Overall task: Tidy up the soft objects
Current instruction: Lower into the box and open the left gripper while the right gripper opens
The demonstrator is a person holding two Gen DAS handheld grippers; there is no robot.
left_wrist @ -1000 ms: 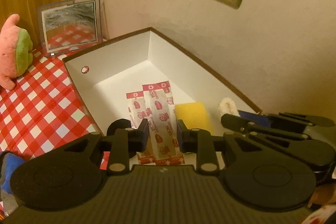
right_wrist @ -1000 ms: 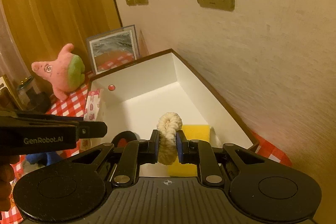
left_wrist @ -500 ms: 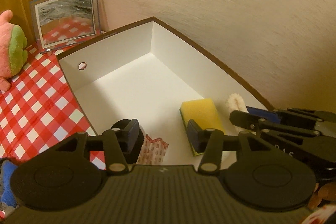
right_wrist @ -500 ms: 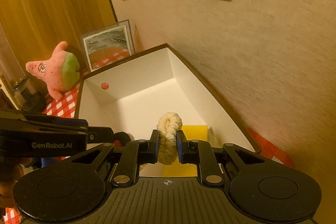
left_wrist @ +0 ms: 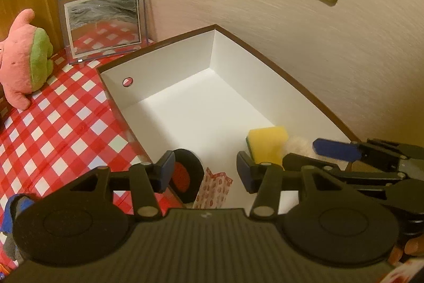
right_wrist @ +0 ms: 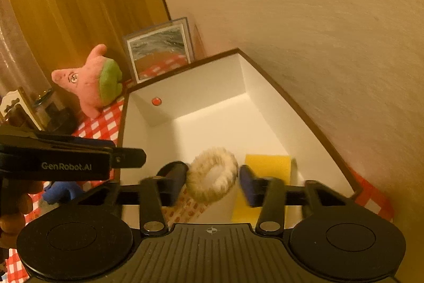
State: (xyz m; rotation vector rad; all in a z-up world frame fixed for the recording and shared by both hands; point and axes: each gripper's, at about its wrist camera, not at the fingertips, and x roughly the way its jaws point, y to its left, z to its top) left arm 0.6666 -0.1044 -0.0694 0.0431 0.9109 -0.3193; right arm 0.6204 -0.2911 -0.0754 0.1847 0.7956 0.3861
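White box (left_wrist: 169,70), brown-rimmed, open-topped, stood on the red-checked cloth against the wall; one small round hole in its far end wall.

Yellow sponge (left_wrist: 267,143), rectangular, with a green edge at its left side, lay flat on the box floor near the right wall.

Fluffy cream scrunchie (right_wrist: 212,178), ring-shaped, seen face-on with its centre open, sat over the near part of the box just left of the sponge; whether it rested on the floor could not be told.

Strip of plasters (left_wrist: 213,188), white wrappers with red print, lay at the box's near end, left of the sponge, partly hidden.
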